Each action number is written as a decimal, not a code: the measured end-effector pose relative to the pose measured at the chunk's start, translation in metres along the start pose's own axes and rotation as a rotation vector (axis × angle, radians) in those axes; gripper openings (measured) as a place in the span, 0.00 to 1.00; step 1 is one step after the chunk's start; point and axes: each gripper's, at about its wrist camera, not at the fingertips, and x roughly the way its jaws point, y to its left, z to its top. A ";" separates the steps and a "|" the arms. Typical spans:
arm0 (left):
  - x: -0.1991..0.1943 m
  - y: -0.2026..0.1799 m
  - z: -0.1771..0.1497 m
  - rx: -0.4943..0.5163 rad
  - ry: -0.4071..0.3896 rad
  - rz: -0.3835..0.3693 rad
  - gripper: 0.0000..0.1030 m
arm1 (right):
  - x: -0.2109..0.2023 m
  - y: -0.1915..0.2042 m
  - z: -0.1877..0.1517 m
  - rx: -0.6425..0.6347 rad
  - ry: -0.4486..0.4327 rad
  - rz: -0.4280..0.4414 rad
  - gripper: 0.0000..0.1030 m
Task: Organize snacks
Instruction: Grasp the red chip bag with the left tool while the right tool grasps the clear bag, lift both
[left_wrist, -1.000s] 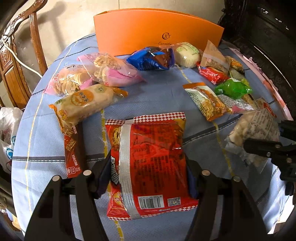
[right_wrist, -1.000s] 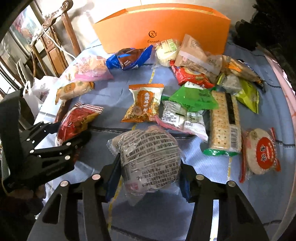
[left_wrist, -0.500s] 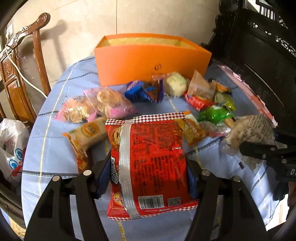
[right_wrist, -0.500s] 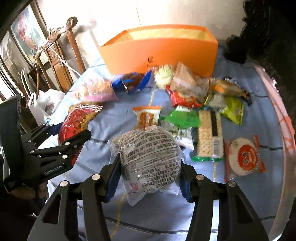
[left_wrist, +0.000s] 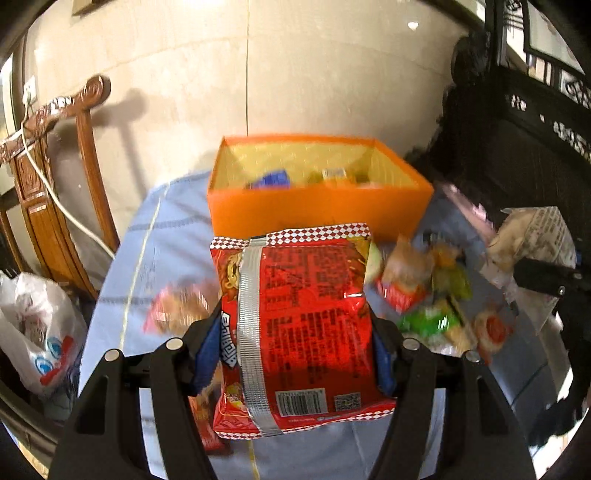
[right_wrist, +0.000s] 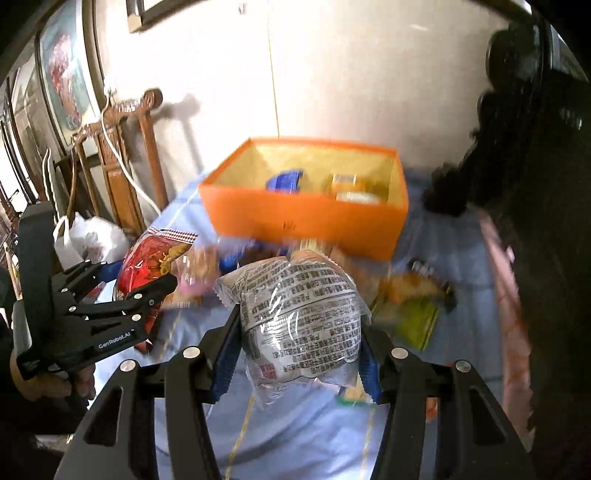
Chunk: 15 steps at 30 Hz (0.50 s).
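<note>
My left gripper (left_wrist: 295, 343) is shut on a red snack packet (left_wrist: 299, 325) with a checkered border, held up above the table. The right gripper (right_wrist: 295, 343) is shut on a round clear-wrapped snack (right_wrist: 299, 317) printed with black text, also lifted. That wrapped snack (left_wrist: 532, 236) shows at the right of the left wrist view. The left gripper with the red packet (right_wrist: 151, 266) shows at the left of the right wrist view. Beyond both stands an open orange box (left_wrist: 317, 206), also seen as the orange box (right_wrist: 303, 218), with a blue packet (right_wrist: 284, 181) and a yellow one inside.
Several loose snack packs (left_wrist: 432, 306) lie blurred on the blue tablecloth (left_wrist: 166, 251) in front of the box. A wooden chair (left_wrist: 74, 177) and a white plastic bag (left_wrist: 37, 332) stand at the left. Dark carved furniture (left_wrist: 535, 147) lines the right side.
Both grippers have risen with their snacks and tilted up. The box's open inside has come into view, and the table looks smaller and farther below.
</note>
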 end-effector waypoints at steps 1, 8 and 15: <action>0.000 0.000 0.009 -0.005 -0.009 -0.003 0.62 | -0.002 -0.001 0.007 -0.002 -0.012 -0.003 0.54; -0.004 -0.005 0.073 -0.003 -0.100 -0.015 0.62 | -0.012 -0.018 0.058 -0.001 -0.097 -0.021 0.54; 0.007 -0.006 0.152 -0.009 -0.175 -0.017 0.62 | -0.012 -0.043 0.134 0.011 -0.186 -0.041 0.54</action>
